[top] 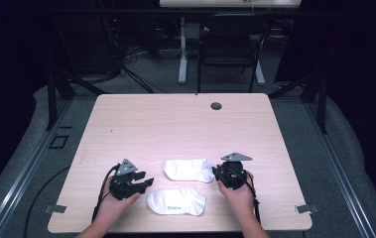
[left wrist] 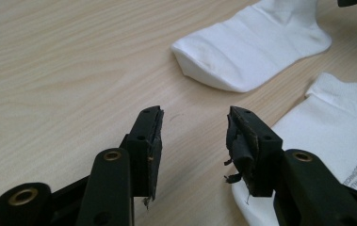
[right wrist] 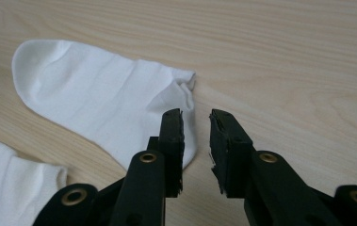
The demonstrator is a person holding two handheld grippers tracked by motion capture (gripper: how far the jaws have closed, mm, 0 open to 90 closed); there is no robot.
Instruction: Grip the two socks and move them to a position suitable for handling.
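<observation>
White cotton — two socks lie flat on the worktop (top: 126, 119), far sock (top: 189, 170) just beside the right tongs (right wrist: 196, 117), near sock (top: 176, 202) beside the left tongs (left wrist: 195, 117). Both tongs spread, empty. A shallow pinch could snag one layer — cuff slips.

Pale wooden table (top: 175, 119) with two white socks, far sock (top: 189, 170) and near sock (top: 176, 202), side by side near its front edge.

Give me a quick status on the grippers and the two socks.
Left gripper open, empty. Right gripper open beside far sock cuff, nothing held. Near sock flat on table. Nothing in the way.
</observation>
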